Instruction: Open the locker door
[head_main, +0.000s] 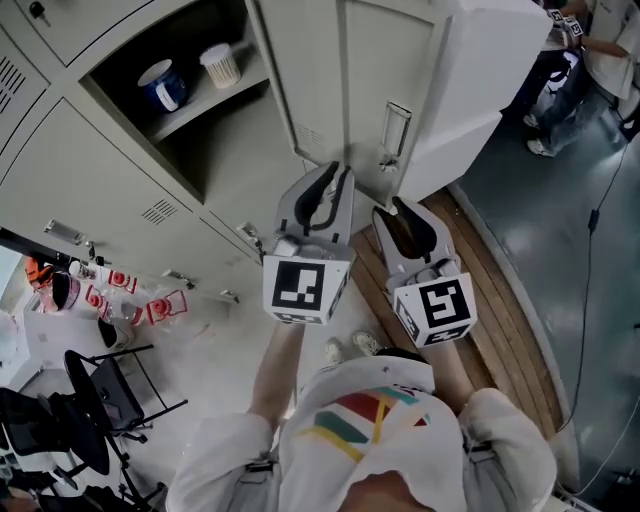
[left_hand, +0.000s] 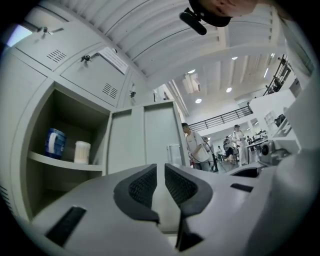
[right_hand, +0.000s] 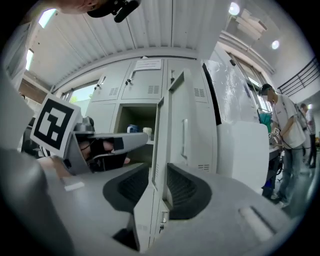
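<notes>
One locker door (right_hand: 172, 130) stands swung wide, its edge pinched by the right gripper (right_hand: 159, 186). The left gripper (left_hand: 161, 182), jaws slightly apart, holds nothing. Opening looks nearly done; next, let go cleanly.

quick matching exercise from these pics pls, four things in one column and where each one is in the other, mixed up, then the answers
Things
1. blue cup
2. white tub
3. locker door
4. black chair

Places
A. on the floor, low left in the head view
B. edge between the right gripper's jaws
C. on the shelf, nearer the open door
D. on the shelf, farther from the door

Pairs: 1-D, 2-C, 3-B, 4-A
</notes>
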